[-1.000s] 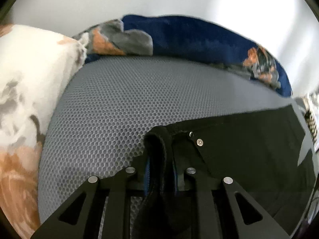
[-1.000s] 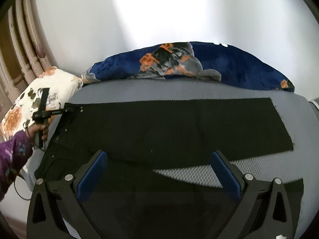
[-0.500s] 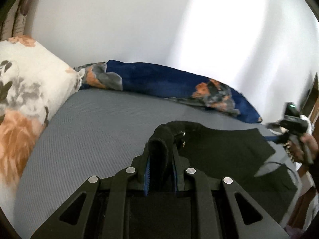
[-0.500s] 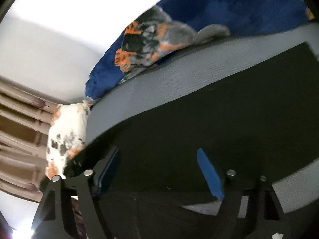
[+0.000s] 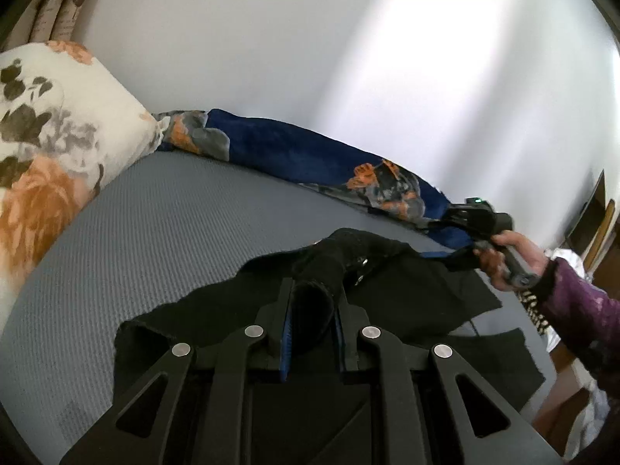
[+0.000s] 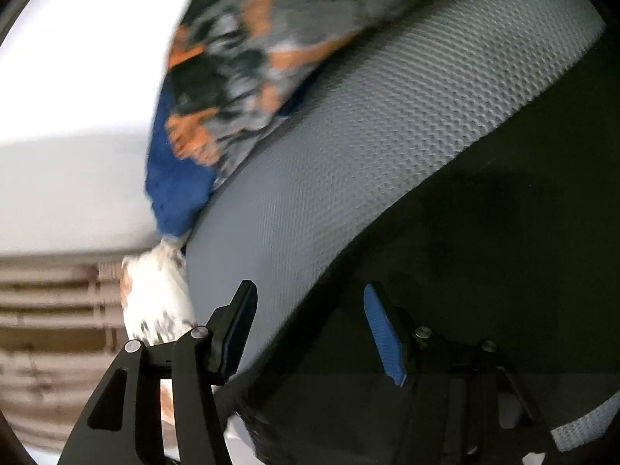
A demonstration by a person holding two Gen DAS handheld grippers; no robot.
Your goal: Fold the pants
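My left tongs [image 5: 310, 302] pinch a bunched bit of the black pants [image 5: 410, 290] (lifted off the gray bed [image 5: 162, 232]). My right tongs [image 6: 310, 321] gape open over the pants.

From the left wrist we look low along the bed [image 5: 162, 232] toward the white wall [image 5: 310, 58], the floral pillow [image 5: 50, 135] at left and the right tongs [image 5: 474, 219] far off at right. From the right wrist we sit much nearer, tilted hard, facing across the bed [image 6: 348, 155]. Both views share the blue blanket [image 5: 294, 155] [image 6: 174, 190], the pillow [image 6: 155, 302] and the black pants [image 5: 418, 294] [image 6: 484, 252].
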